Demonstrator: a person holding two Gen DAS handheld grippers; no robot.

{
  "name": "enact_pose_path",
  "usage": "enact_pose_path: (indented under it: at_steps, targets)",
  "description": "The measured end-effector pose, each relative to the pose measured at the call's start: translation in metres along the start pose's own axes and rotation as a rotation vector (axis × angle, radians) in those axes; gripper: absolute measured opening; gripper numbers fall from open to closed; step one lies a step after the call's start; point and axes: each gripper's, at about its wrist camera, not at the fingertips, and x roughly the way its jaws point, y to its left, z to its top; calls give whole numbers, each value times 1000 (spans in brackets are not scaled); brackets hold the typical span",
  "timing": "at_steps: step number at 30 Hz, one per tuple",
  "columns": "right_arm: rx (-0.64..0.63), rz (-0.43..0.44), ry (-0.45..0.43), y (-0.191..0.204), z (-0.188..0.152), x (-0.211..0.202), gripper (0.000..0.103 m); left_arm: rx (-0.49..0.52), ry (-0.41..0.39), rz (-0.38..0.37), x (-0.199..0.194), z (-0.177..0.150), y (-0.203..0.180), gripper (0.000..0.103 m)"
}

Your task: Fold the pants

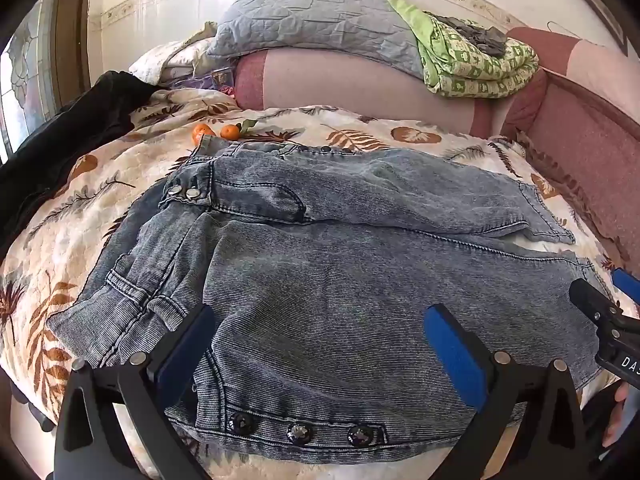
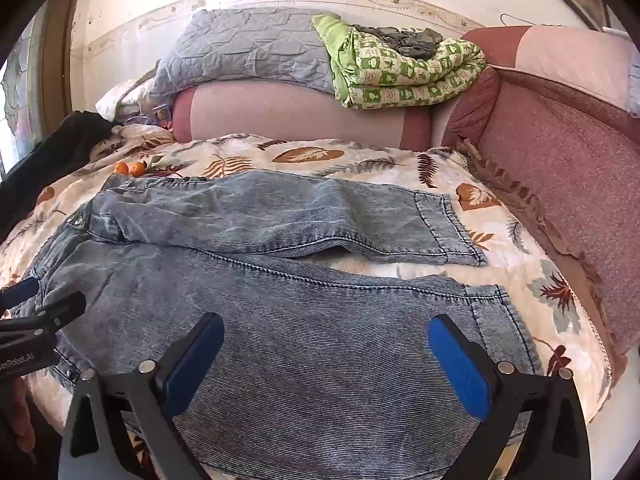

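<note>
Your left hand-held gripper (image 1: 320, 344) stood wide open over the waist end of the jeans (image 1: 340, 248), its blue pads (image 1: 454, 344) well apart and nothing between them but denim lying below. Your right hand-held gripper (image 2: 326, 354) was just as wide open, gripping nothing, above the nearer leg towards its hem.

The acid-washed jeans lay spread across the bed (waist to your left, hems to your right), the two legs splayed slightly apart with a strip of bedspread (image 2: 360, 160) showing between them near the hems. Three dark studs (image 1: 302, 432) sat in a row along the near edge at the waist end, and two metal buttons (image 1: 184, 192) at the waistband farther off.

The leaf-printed bedspread carried two small oranges (image 1: 216, 132) just beyond the waistband. A black garment (image 1: 68, 140) lay at the far left. Against the wall rested a pink bolster (image 1: 340, 80) with a grey quilted pillow (image 1: 304, 16) on top, and beside that a folded green patterned blanket (image 1: 476, 64) topped by a crumpled grey cloth (image 1: 476, 32).
</note>
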Motion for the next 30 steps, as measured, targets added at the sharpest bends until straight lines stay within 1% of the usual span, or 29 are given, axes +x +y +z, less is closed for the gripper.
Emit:
enact_pose_path:
  at_steps: [30]
  targets:
    - [1,0,1,-1,0,-1,103,-2,0,-1,0,-1,1,103]
